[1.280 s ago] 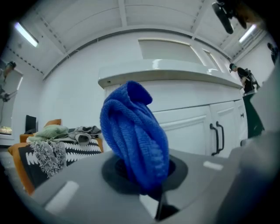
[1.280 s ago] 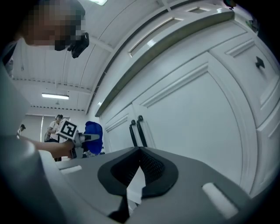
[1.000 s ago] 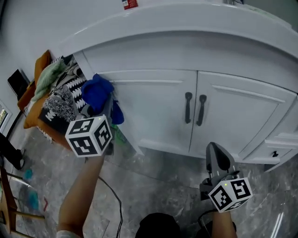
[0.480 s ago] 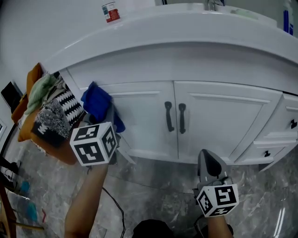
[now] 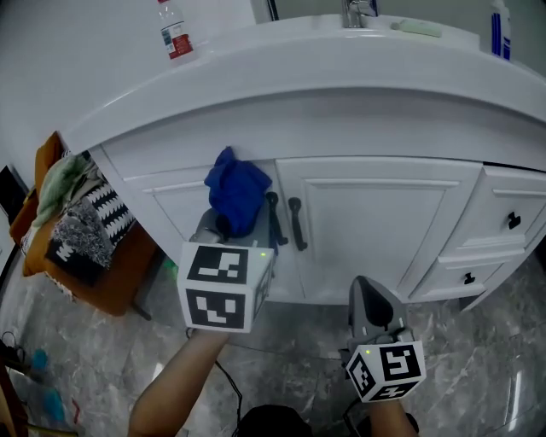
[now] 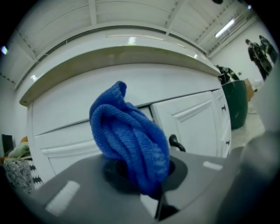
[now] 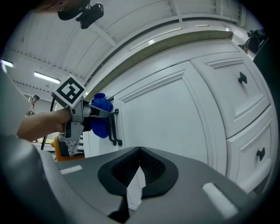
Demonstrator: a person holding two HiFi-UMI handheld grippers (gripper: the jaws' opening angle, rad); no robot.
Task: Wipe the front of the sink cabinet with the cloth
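A crumpled blue cloth point(image 5: 236, 191) is pinched in my left gripper point(image 5: 233, 224), which is shut on it. The cloth sits against the white sink cabinet's front point(image 5: 375, 213), at the top of the left door beside the two black door handles point(image 5: 296, 224). In the left gripper view the cloth point(image 6: 131, 140) bulges up out of the closed jaws of the left gripper point(image 6: 152, 186). My right gripper point(image 5: 367, 290) hangs low before the right door, shut and holding nothing. In the right gripper view, its jaws meet at the right gripper's tip point(image 7: 139, 164), and the cloth point(image 7: 100, 117) shows at the left by the handles.
An orange basket point(image 5: 102, 286) heaped with laundry stands left of the cabinet. Drawers with black knobs point(image 5: 512, 219) are at the right. A bottle point(image 5: 177, 38), a tap point(image 5: 357, 10) and a blue bottle point(image 5: 500, 30) stand on the countertop. The floor is grey marble point(image 5: 478, 375). A green bin point(image 6: 235, 103) shows in the left gripper view.
My left gripper has carried the cloth rightward along the cabinet front, from the left door's outer edge to the handles. The right gripper has stayed low and shifted slightly left.
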